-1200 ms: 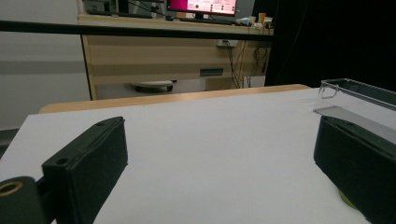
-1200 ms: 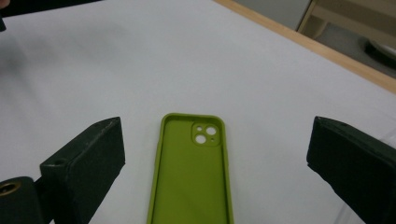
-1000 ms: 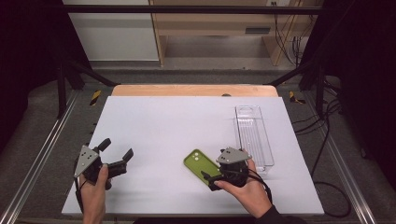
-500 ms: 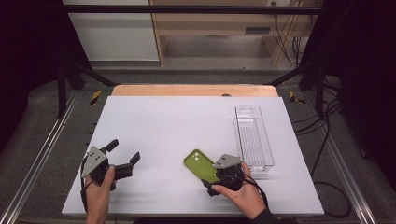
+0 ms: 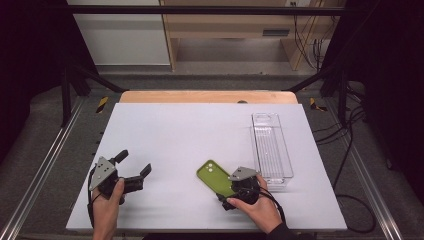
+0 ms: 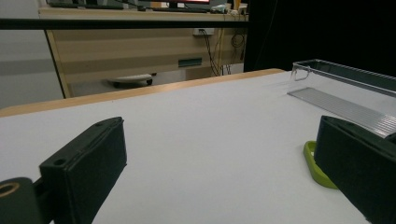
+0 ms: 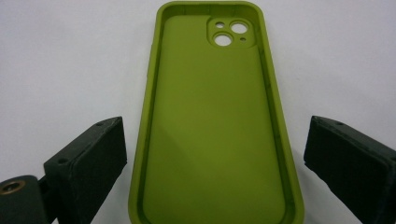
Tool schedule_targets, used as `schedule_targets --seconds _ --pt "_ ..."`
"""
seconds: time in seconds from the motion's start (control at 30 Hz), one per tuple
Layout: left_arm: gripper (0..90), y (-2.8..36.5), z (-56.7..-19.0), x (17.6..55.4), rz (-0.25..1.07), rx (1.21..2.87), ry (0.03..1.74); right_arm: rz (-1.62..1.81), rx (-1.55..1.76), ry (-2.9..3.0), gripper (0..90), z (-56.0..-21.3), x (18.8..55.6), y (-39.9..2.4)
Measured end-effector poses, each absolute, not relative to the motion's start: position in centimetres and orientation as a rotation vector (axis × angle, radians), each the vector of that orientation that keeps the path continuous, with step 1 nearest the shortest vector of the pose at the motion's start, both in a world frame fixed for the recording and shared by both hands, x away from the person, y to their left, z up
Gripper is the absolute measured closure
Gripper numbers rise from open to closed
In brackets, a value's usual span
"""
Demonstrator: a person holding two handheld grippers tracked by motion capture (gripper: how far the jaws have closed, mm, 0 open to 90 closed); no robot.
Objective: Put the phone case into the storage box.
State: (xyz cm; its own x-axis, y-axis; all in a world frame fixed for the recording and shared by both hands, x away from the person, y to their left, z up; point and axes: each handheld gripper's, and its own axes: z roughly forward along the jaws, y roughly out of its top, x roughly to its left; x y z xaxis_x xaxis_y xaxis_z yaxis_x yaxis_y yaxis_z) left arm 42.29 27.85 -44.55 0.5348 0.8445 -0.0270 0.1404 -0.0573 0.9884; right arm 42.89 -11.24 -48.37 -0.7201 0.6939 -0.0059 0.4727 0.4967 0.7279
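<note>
From above, the green case (image 5: 216, 178) lies flat on the white table (image 5: 190, 135), just left of the clear bin (image 5: 271, 145). Its long side runs slantwise, camera holes at the far end. The right gripper (image 5: 226, 199) is at its near end, much nearer than the left gripper (image 5: 134, 167).

The left gripper's own view shows its jaws wide, nothing between, and the case (image 6: 318, 163) off to one side.

In the right gripper's view, the case (image 7: 212, 126) lies open side up between the jaws, pointing straight ahead. The jaws have just been closing but don't touch it yet.

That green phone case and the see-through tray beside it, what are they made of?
The green phone case looks like soft silicone or rubbery plastic: matte, dull sheen, rounded lip. The tray seems hard clear plastic: transparent walls, glossy edges, ribbed floor.
</note>
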Motion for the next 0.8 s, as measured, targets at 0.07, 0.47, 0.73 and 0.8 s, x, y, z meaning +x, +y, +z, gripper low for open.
schedule_targets --seconds 0.07,0.47,0.73,0.8 --pt "2.0 27.83 -44.55 42.28 0.716 1.548 0.872 1.049 0.985 2.448 6.1 -48.49 42.99 -11.23" --pt "2.0 27.62 -44.55 42.28 0.708 1.550 0.869 1.063 1.011 2.465 8.0 -48.95 43.20 -11.07" --pt "2.0 27.47 -44.56 42.25 0.705 1.553 0.871 1.069 1.016 2.441 11.9 -49.13 43.02 -11.11" --pt "2.0 27.46 -44.57 42.26 0.707 1.557 0.870 1.063 1.013 2.435 12.9 -49.16 42.91 -11.11"
